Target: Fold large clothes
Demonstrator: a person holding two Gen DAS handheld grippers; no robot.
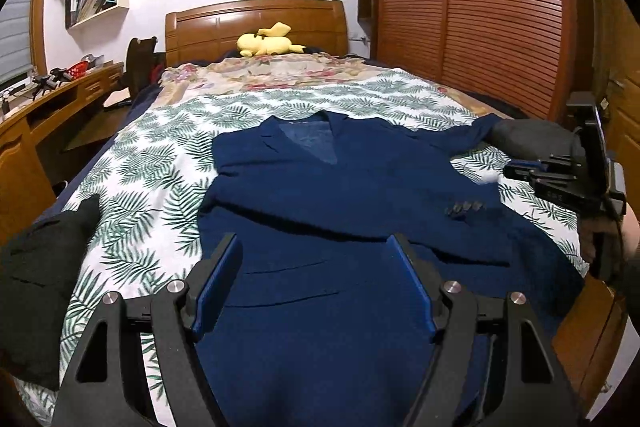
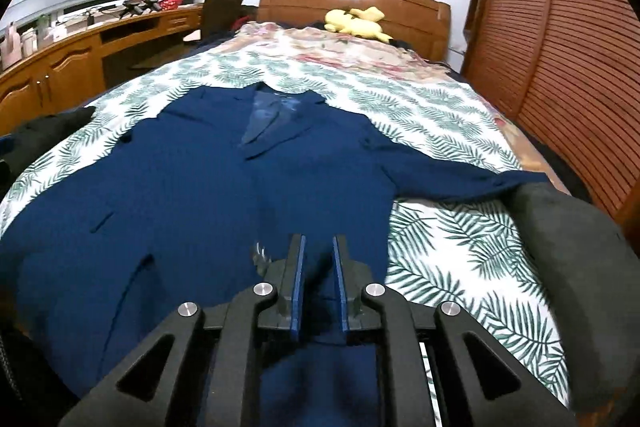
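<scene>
The navy blue wool suit jacket (image 2: 208,195) lies spread on the leaf-print bedsheet (image 2: 448,115). The right gripper (image 2: 319,251), nearly closed, pinches its edge; the left gripper (image 1: 316,255) hovers wide, empty. Judged next: folding that side across.

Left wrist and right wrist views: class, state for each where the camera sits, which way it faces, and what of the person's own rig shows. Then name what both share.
Left wrist view: sits behind the left gripper, faces up the bed toward the headboard; its wide-apart fingers hover over the navy blazer, and the right gripper shows at the right edge.
Right wrist view: sits behind the right gripper, same heading; narrow fingers with blazer cloth between them.
Shared: blazer, leaf-print sheet, yellow plush toy, wardrobe.
</scene>
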